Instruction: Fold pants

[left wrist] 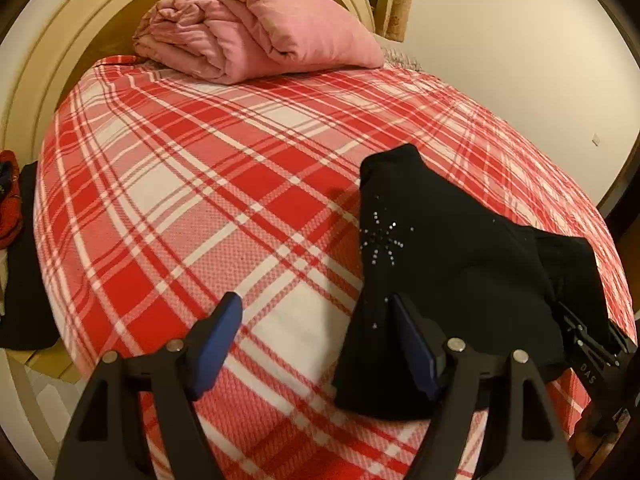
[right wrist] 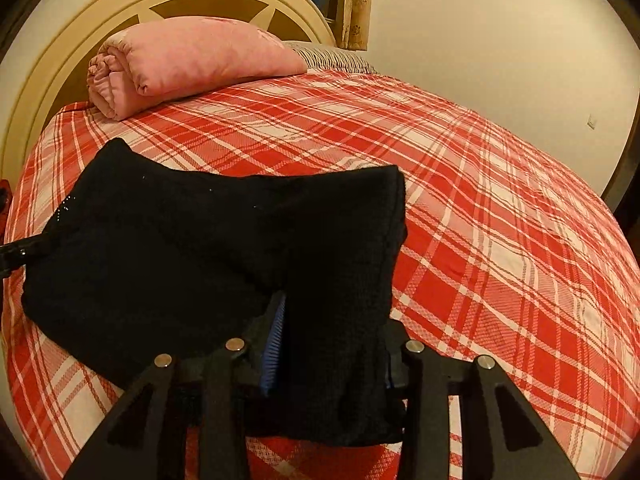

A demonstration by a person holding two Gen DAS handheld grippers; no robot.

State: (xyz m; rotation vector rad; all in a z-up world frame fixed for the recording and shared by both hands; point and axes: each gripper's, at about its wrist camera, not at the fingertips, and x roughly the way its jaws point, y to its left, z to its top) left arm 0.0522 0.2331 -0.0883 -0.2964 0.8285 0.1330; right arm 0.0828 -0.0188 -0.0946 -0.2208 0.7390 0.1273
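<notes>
Black pants (left wrist: 452,248), with a star of small rhinestones, lie bunched on the red-and-white plaid bed (left wrist: 208,208) at the right of the left wrist view. My left gripper (left wrist: 316,304) stands open over bare sheet. Its right finger (left wrist: 412,344) rests against the pants' left edge and nothing is between the pads. In the right wrist view the pants (right wrist: 180,248) spread to the left, and a thick fold of them runs down between the jaws of my right gripper (right wrist: 336,320), which is shut on it. Cloth hides the fingertips there. My right gripper (left wrist: 588,344) also shows under the pants' right end.
A folded pink quilt (left wrist: 256,28) lies at the head of the bed against the cream headboard (left wrist: 52,80), with a striped pillow (right wrist: 336,60) beside it. Off the bed's left side are a dark cloth (left wrist: 24,272) and a red item (left wrist: 10,196). A pale wall (right wrist: 500,60) runs along the right.
</notes>
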